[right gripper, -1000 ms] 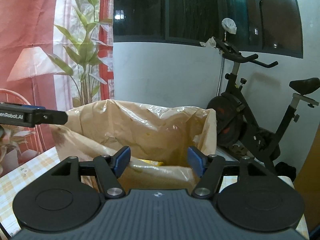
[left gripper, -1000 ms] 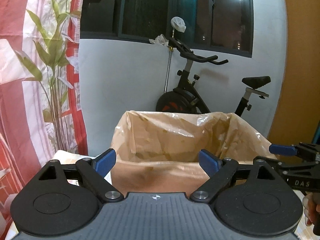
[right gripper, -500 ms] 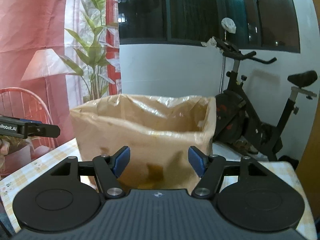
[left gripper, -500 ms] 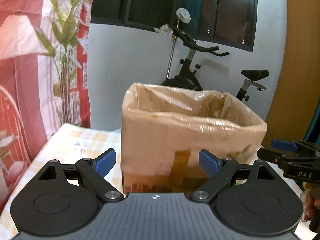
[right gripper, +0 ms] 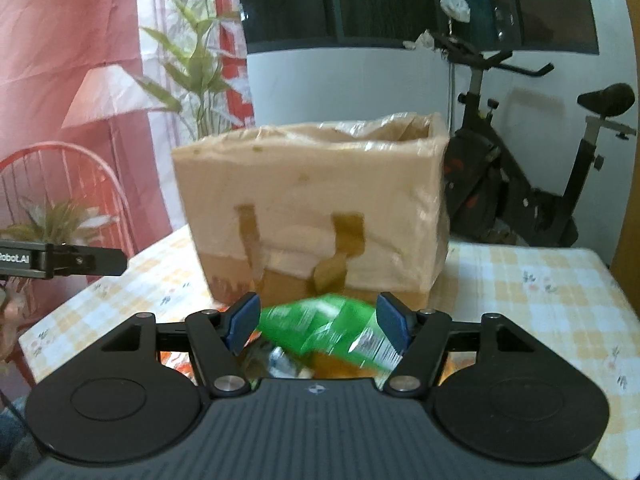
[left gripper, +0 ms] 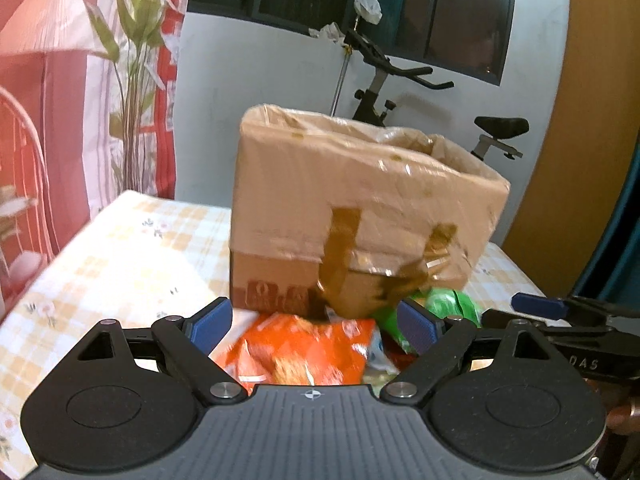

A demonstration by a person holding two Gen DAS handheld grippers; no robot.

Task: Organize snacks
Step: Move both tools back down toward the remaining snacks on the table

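A cardboard box (left gripper: pixel 360 216) lined with a thin plastic bag stands on the checked tablecloth (left gripper: pixel 120 248); it also shows in the right wrist view (right gripper: pixel 312 204). Snack packets lie in front of it: an orange packet (left gripper: pixel 296 352) and a green packet (left gripper: pixel 448 304), the green packet also in the right wrist view (right gripper: pixel 332 328). My left gripper (left gripper: pixel 316 326) is open above the orange packet. My right gripper (right gripper: pixel 318 320) is open above the green packet. Neither holds anything. More packets under them are blurred.
An exercise bike (right gripper: pixel 520 168) stands behind the table at the right. A red wire chair (right gripper: pixel 68 184) and a plant (left gripper: pixel 132 80) against a red curtain stand at the left. The table's right edge (right gripper: pixel 612 280) is near an orange wall.
Both grippers have drawn back and down from over the box's open top. The box's front and the snack packets on the table have come into view.
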